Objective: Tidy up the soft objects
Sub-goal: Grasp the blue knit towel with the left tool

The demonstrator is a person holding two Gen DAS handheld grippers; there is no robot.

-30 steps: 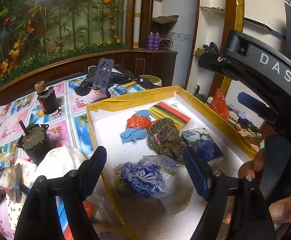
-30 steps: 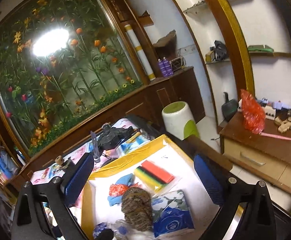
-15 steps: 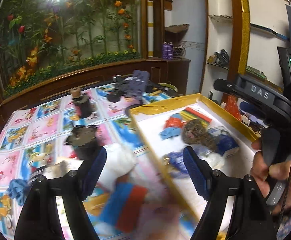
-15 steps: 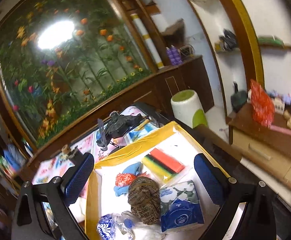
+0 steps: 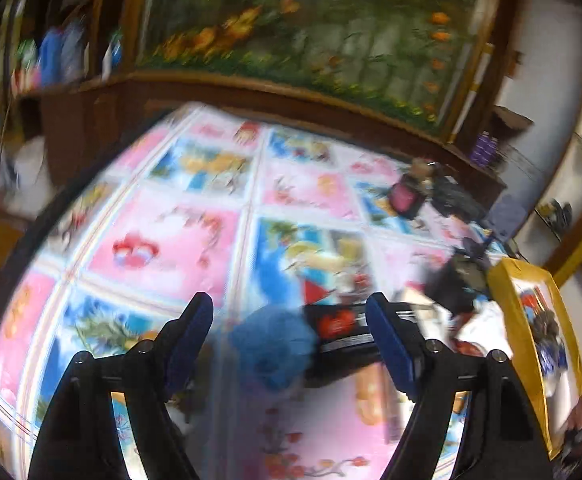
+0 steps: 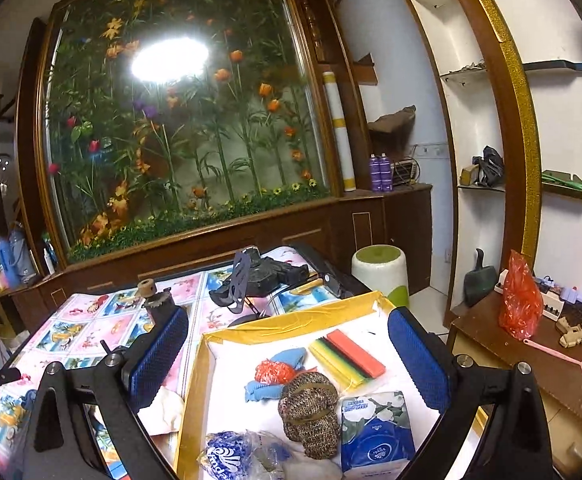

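Observation:
My left gripper (image 5: 291, 334) is open and empty above the patterned tablecloth (image 5: 171, 240); the view is motion-blurred. A fuzzy blue soft object (image 5: 273, 346) lies between its fingers, with a black packet (image 5: 339, 328) just right of it. The yellow-rimmed white box (image 6: 291, 322) shows in the right wrist view, holding a brown scrubber (image 6: 309, 412), a tissue pack (image 6: 375, 428), coloured sponges (image 6: 349, 356), a red mesh ball (image 6: 271, 372), a blue cloth (image 6: 291, 358) and a blue bagged item (image 6: 227, 456). My right gripper (image 6: 287, 364) is open and empty above the box.
The box also shows at the right edge of the left wrist view (image 5: 531, 320). Dark motors (image 5: 457, 280) and a spool (image 6: 147, 288) stand on the cloth, with black tools (image 6: 267, 274) at the back. A white cloth (image 6: 167, 408) lies left of the box.
My left gripper has swung left, away from the box, and now points at the blue soft object on the tablecloth. My right gripper has stayed over the box.

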